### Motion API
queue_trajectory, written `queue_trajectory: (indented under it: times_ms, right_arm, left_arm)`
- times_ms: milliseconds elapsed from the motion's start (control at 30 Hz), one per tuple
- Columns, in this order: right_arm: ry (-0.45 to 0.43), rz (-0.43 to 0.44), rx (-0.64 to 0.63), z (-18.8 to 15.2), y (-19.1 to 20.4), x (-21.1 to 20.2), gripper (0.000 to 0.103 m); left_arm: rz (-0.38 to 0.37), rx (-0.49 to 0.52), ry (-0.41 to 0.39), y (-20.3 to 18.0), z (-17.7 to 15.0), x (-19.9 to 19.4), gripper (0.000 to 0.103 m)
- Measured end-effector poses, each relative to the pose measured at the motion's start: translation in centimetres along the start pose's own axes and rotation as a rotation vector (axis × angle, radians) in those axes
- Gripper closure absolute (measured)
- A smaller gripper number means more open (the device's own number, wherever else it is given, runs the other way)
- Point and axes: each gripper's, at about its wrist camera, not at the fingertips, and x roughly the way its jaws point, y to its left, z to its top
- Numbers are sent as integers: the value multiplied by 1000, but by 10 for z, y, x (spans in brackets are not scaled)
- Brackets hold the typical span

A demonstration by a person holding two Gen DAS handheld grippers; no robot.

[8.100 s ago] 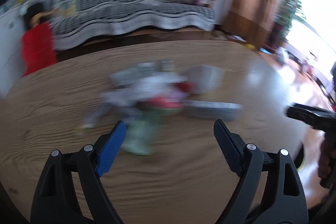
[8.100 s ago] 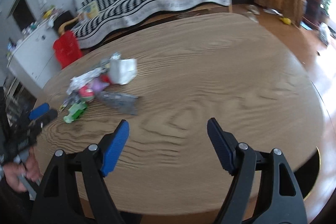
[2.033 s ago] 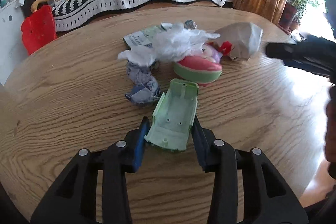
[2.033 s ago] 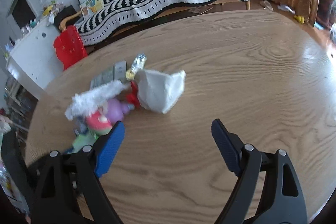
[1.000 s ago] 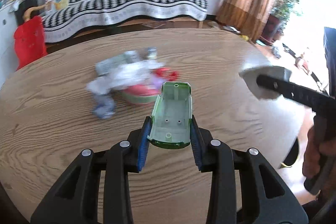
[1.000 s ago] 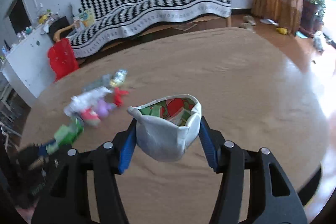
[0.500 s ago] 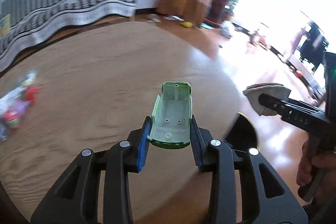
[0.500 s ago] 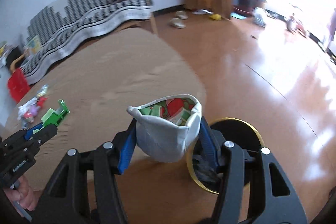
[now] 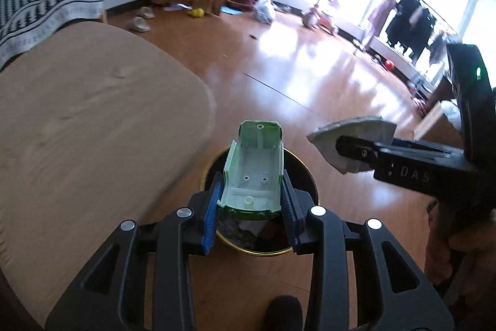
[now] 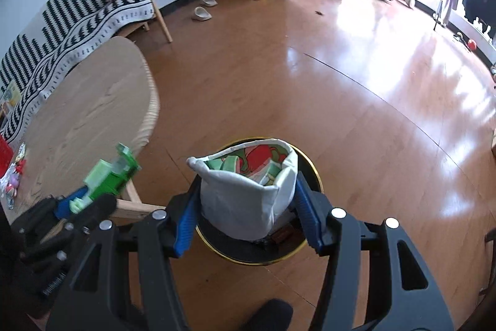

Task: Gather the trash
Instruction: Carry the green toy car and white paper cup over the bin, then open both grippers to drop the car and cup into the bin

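My left gripper [image 9: 251, 200] is shut on a pale green plastic toy shell [image 9: 254, 166], held over a black trash bin [image 9: 302, 172] with a gold rim that stands on the floor. My right gripper [image 10: 246, 208] is shut on a white snack bag [image 10: 245, 203] with a red and green inside, also above that bin [image 10: 308, 244]. In the left wrist view the right gripper [image 9: 356, 149] with its bag [image 9: 353, 132] hangs to the right. The right wrist view shows the left gripper [image 10: 77, 203] with the green shell [image 10: 111, 172] at the left.
The oval wooden table [image 9: 77, 120] lies to the left, its edge close to the bin; leftover trash [image 10: 12, 179] sits at its far end. A striped sofa [image 10: 71, 11] stands behind. Bare wood floor [image 10: 356, 89] stretches ahead and right. A hand [image 9: 455, 250] holds the right gripper.
Both grippers have swung away from the table's trash pile, past its edge, and down over the floor bin. Each keeps its hold on the same item.
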Motion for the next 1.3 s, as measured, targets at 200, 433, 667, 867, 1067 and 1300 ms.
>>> queue_trajectory:
  times_ms: [200,433,667,867,1067,1300]
  right_arm:
    - [17,1,29,8,-16,5,47]
    - [15,-2,41,12,-15,7,47]
    - [10,-12,59,11,-15,7,47]
    - [22,-10,57,9,-13,9,47]
    - [33,0,45,12,-5,13,46]
    - [42,-2,30,18,19,20,31]
  left_arm:
    - [-25,22,43,-10,0,32,68]
    - [-46,18,66,-16,1,52,68]
    - [-56,6,64,-19,4,59,58]
    - [-57,1,47,-15,8,53,47]
    - [-38,-14,18,3,10,26,41]
    - [2,-25,-43,32,7,-28,30]
